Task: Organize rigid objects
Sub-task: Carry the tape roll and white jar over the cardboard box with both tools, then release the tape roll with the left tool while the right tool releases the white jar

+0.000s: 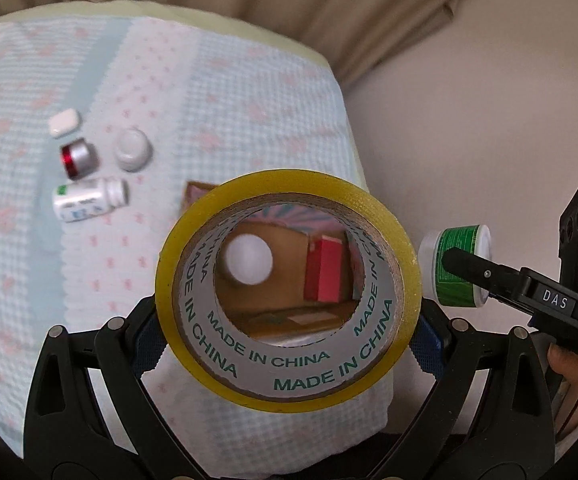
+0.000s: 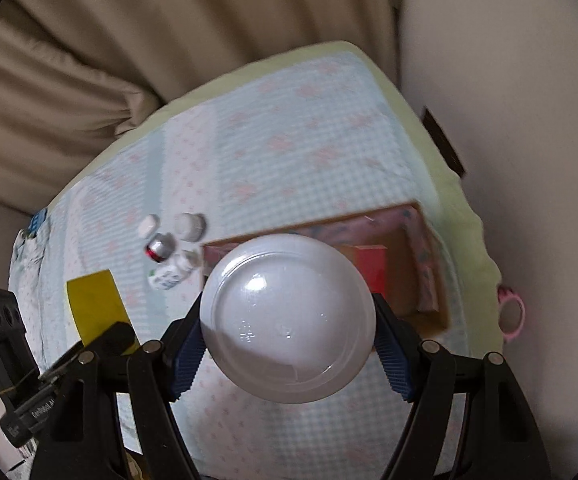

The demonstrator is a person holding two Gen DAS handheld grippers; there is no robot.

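Observation:
My left gripper (image 1: 289,320) is shut on a yellow tape roll (image 1: 193,240), held above the bed; the roll also shows at the left of the right wrist view (image 2: 95,304). Through its hole I see an open cardboard box (image 1: 285,248) holding a red box (image 1: 325,276) and a white round thing (image 1: 247,259). My right gripper (image 2: 289,336) is shut on a white jar with a green label (image 2: 287,320), seen lid-on; the jar also shows in the left wrist view (image 1: 455,266). The cardboard box (image 2: 417,264) lies just beyond the jar.
On the checked bedsheet (image 1: 209,80) lie a white bottle (image 1: 89,199), a red and silver cap (image 1: 77,157), a white jar (image 1: 132,149) and a white case (image 1: 64,121). A beige curtain (image 2: 129,40) hangs behind the bed. A pink ring (image 2: 511,314) sits by the bed's right edge.

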